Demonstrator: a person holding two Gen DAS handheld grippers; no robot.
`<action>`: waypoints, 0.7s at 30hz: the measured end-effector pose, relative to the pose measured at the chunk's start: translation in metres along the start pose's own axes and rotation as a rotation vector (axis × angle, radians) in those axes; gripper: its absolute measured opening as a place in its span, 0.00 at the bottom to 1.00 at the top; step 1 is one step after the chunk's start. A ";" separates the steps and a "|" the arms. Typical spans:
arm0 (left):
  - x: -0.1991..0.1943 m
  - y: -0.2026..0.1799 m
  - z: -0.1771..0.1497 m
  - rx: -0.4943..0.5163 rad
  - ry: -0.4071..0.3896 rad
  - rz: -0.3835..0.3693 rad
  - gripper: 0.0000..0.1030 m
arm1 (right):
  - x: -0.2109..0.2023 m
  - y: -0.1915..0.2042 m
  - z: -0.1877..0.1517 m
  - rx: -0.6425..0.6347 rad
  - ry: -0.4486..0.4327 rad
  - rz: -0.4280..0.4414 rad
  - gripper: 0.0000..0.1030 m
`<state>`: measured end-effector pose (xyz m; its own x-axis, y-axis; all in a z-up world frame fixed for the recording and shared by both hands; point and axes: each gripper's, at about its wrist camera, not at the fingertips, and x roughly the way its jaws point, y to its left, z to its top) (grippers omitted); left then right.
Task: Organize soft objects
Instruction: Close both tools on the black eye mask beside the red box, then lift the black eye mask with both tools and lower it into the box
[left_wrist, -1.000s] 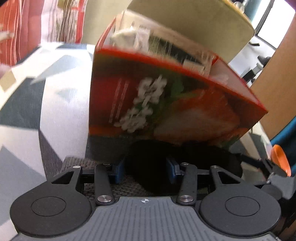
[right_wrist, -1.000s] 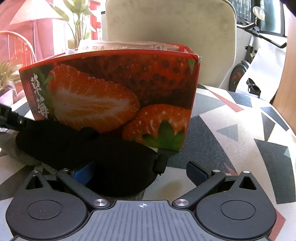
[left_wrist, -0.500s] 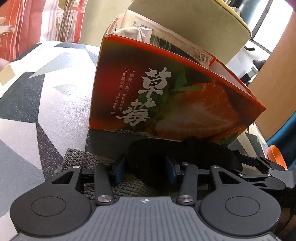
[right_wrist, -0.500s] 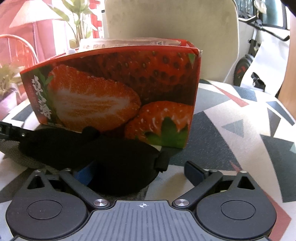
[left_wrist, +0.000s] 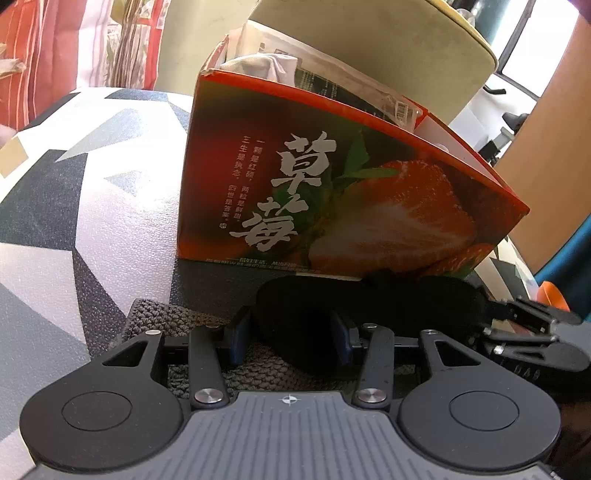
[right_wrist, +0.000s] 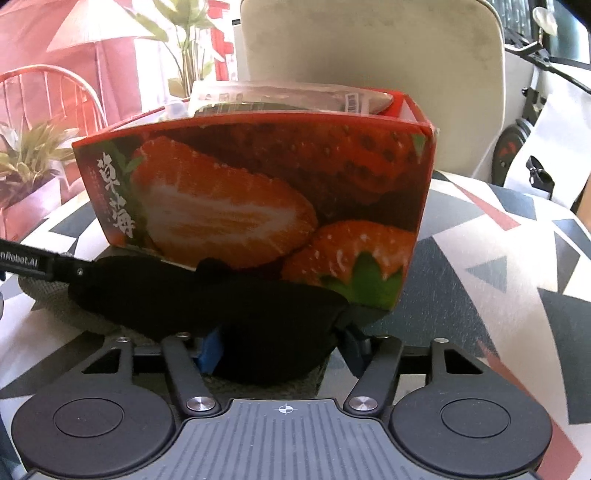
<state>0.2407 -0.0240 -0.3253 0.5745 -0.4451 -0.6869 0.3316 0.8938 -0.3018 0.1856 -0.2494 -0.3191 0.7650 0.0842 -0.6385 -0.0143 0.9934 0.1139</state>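
Note:
A black soft eye mask (left_wrist: 369, 306) (right_wrist: 221, 299) lies in front of a red strawberry-print box (left_wrist: 332, 184) (right_wrist: 277, 199), over a grey knitted cloth (left_wrist: 159, 317) (right_wrist: 51, 306). My left gripper (left_wrist: 290, 336) is shut on the mask's left end. My right gripper (right_wrist: 282, 349) is shut on its right end. The right gripper also shows at the right edge of the left wrist view (left_wrist: 528, 325), and the left one at the left edge of the right wrist view (right_wrist: 37, 262). The box holds plastic-wrapped packets (left_wrist: 332, 85) (right_wrist: 288, 98).
The table (left_wrist: 74, 221) (right_wrist: 517, 277) has a geometric grey, white and red pattern. A beige chair back (left_wrist: 369, 37) (right_wrist: 369, 55) stands behind the box. A red chair (right_wrist: 48, 96) and potted plants (right_wrist: 33, 158) are at the far left.
The right gripper's fingers closed from wide apart onto the mask's right end. The left gripper stayed shut on the mask; its view steadied and the box came into focus.

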 end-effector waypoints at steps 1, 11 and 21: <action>0.000 -0.001 0.000 0.001 0.000 0.001 0.46 | -0.001 -0.001 0.002 0.005 -0.002 0.002 0.52; -0.001 -0.001 0.000 0.003 -0.003 0.001 0.43 | -0.012 -0.007 0.015 0.036 -0.034 0.017 0.43; 0.000 -0.002 -0.001 0.013 -0.008 0.008 0.43 | 0.000 -0.051 0.017 0.342 0.018 0.055 0.36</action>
<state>0.2393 -0.0260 -0.3253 0.5830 -0.4387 -0.6838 0.3372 0.8964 -0.2875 0.1969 -0.3013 -0.3119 0.7577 0.1416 -0.6371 0.1634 0.9039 0.3952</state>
